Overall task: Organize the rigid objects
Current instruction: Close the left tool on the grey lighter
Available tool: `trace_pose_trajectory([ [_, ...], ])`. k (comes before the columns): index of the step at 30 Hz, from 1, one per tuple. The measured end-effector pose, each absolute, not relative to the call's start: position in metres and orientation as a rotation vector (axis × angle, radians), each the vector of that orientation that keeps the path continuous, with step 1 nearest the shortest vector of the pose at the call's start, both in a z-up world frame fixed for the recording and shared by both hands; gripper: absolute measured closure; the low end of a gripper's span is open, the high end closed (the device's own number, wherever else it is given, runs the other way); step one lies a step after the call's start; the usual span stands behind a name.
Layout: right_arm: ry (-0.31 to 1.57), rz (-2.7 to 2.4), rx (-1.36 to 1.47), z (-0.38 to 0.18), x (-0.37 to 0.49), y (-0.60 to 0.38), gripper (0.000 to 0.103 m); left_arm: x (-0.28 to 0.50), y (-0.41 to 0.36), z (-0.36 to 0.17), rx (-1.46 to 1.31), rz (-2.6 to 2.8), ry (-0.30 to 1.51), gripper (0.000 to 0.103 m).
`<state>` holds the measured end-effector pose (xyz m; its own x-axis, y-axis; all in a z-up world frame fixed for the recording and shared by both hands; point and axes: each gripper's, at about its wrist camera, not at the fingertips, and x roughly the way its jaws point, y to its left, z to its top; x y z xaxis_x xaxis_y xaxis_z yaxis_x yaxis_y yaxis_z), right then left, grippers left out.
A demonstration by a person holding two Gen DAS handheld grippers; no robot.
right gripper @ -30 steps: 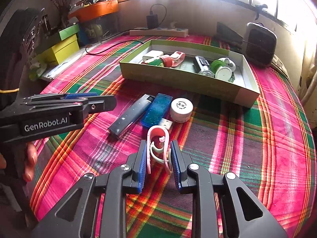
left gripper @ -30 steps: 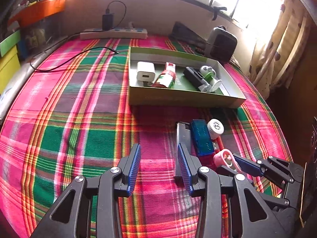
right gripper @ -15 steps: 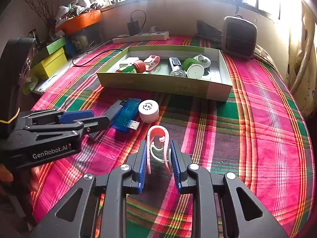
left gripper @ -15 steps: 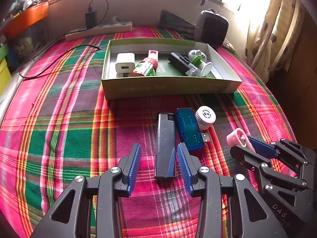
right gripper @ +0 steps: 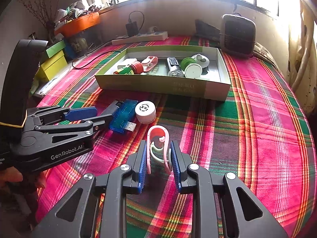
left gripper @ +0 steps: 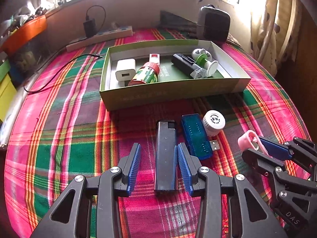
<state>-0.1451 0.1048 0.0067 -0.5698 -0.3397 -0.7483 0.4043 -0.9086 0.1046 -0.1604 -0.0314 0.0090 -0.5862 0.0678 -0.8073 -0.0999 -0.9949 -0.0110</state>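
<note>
A green cardboard tray (left gripper: 170,93) (right gripper: 158,86) holds a white charger (left gripper: 125,71), a red-capped bottle (left gripper: 145,75), a black device (left gripper: 183,62) and a green-and-white item (left gripper: 206,63). In front of it on the plaid cloth lie a black lighter (left gripper: 166,152), a blue USB stick (left gripper: 197,136) (right gripper: 123,118) and a white cap (left gripper: 214,122) (right gripper: 145,111). My left gripper (left gripper: 157,158) is open around the lighter, its right finger close against it. My right gripper (right gripper: 158,158) is shut on a pink clip (right gripper: 158,146), also seen in the left wrist view (left gripper: 250,140), held just above the cloth.
A power strip (left gripper: 99,38) with a black adapter and a loose cable (left gripper: 59,67) lies at the back left. A dark heater (right gripper: 237,35) stands behind the tray. Green and yellow boxes (right gripper: 53,61) and an orange tray (right gripper: 77,24) sit at the left.
My left gripper has moved right and forward until its open fingers straddle the black lighter. My right gripper has kept the pink clip and drifted slightly.
</note>
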Motion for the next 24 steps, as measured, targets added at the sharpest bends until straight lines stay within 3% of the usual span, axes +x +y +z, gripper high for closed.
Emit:
trace_pose_trajectory([
  [8, 0.104, -2.456, 1.165, 0.004, -0.147, 0.105, 0.079, -0.162, -0.033, 0.009, -1.366, 2.719, 0.028, 0.067],
  [14, 0.104, -2.456, 1.170, 0.004, -0.148, 0.105, 0.079, -0.161, -0.039, 0.009, -1.369, 2.742, 0.012, 0.081],
  [24, 0.111, -2.458, 1.173, 0.004, -0.147, 0.105, 0.079, -0.159, -0.042, 0.009, -1.363, 2.736, -0.016, 0.081],
])
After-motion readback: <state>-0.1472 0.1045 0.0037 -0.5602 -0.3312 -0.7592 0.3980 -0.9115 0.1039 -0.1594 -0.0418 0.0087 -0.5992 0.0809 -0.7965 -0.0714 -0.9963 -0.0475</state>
